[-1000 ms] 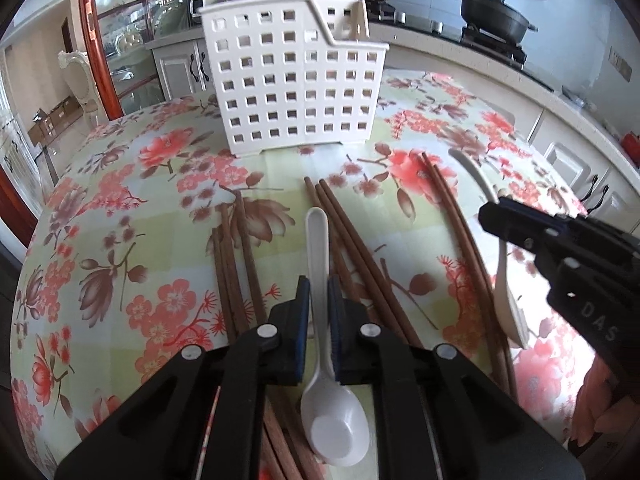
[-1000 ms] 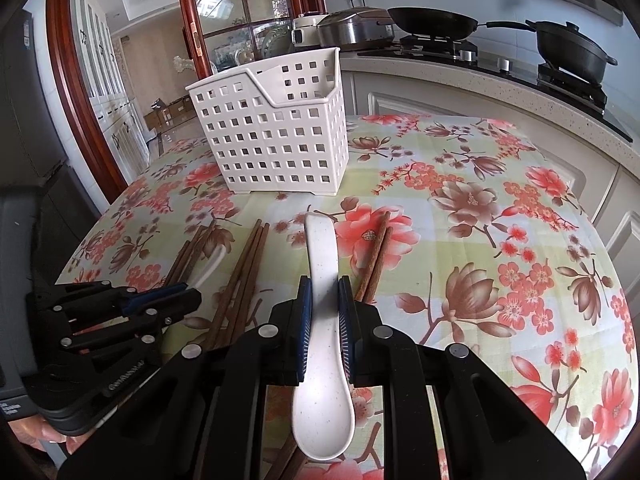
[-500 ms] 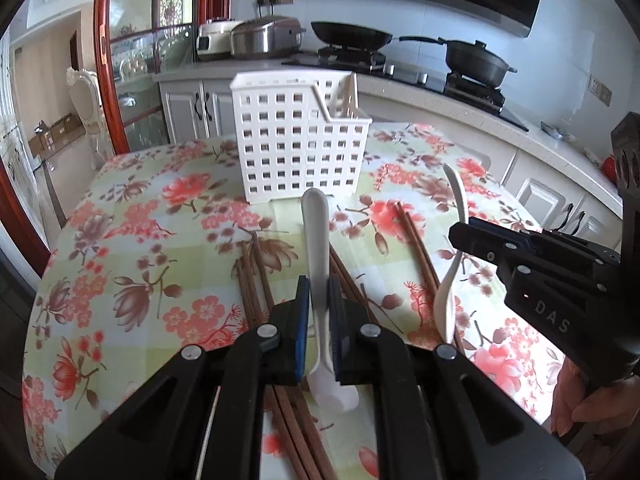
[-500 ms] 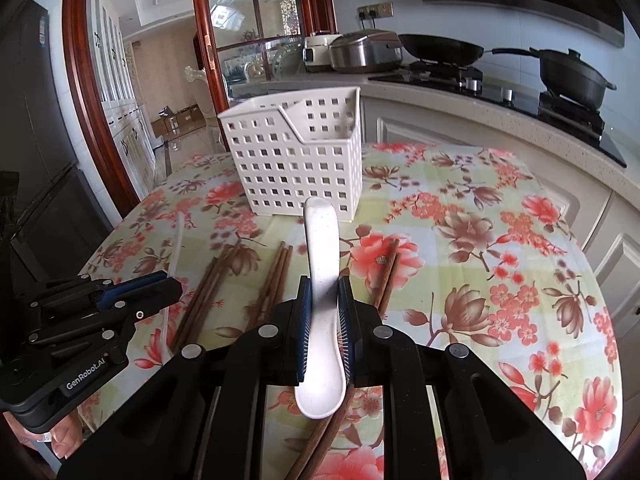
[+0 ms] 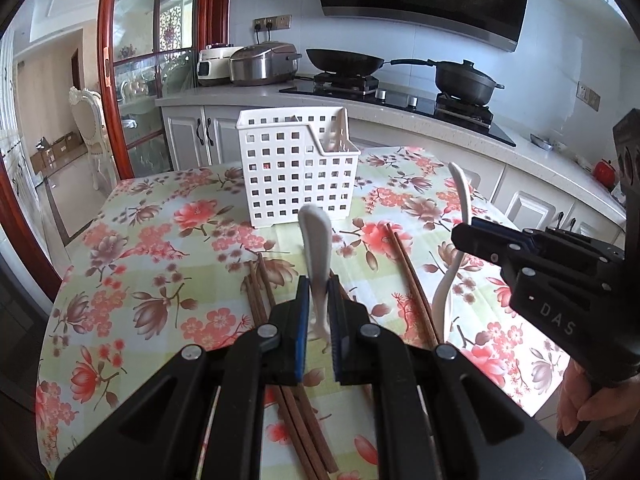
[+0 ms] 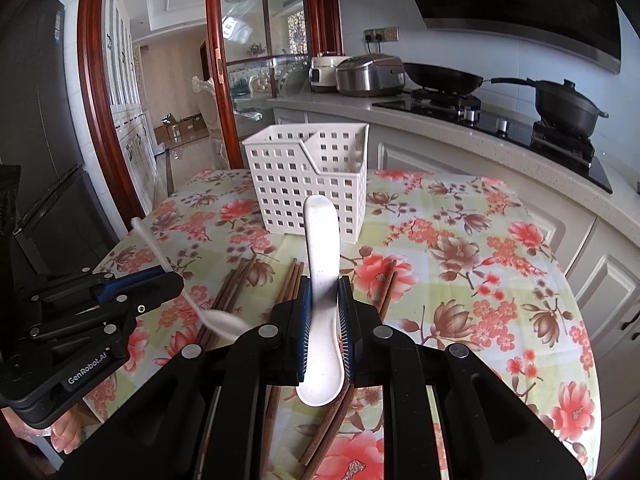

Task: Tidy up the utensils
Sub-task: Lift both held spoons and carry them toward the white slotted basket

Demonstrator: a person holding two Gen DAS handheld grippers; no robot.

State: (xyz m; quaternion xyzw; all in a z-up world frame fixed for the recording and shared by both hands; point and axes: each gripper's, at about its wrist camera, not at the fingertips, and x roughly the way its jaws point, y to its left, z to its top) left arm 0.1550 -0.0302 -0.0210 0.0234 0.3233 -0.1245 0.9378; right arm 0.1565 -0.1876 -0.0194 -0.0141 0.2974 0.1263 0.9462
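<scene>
In the left wrist view my left gripper [image 5: 318, 300] is shut on the handle of a white spoon [image 5: 316, 248], held off the table with its bowl hanging below. My right gripper [image 6: 324, 300] is shut on a second white spoon [image 6: 322, 248], whose handle points at the white slotted basket [image 6: 308, 184]. Each gripper shows in the other view: the right gripper [image 5: 460, 236] to the right with its spoon [image 5: 460, 196], the left gripper [image 6: 170, 282] to the left with its spoon [image 6: 224, 322]. The basket [image 5: 296, 176] stands upright at the table's far side. Brown chopsticks [image 5: 408, 276] lie loose.
More chopsticks [image 6: 292, 280] lie in bundles on the floral tablecloth [image 6: 460, 248] between me and the basket. Behind the table runs a kitchen counter [image 5: 400, 112] with pans and rice cookers. A person's hand [image 5: 588, 408] holds the right gripper's grip.
Both grippers have risen and tilted up, lifting their spoons off the table. The basket now sits lower and farther off in both views.
</scene>
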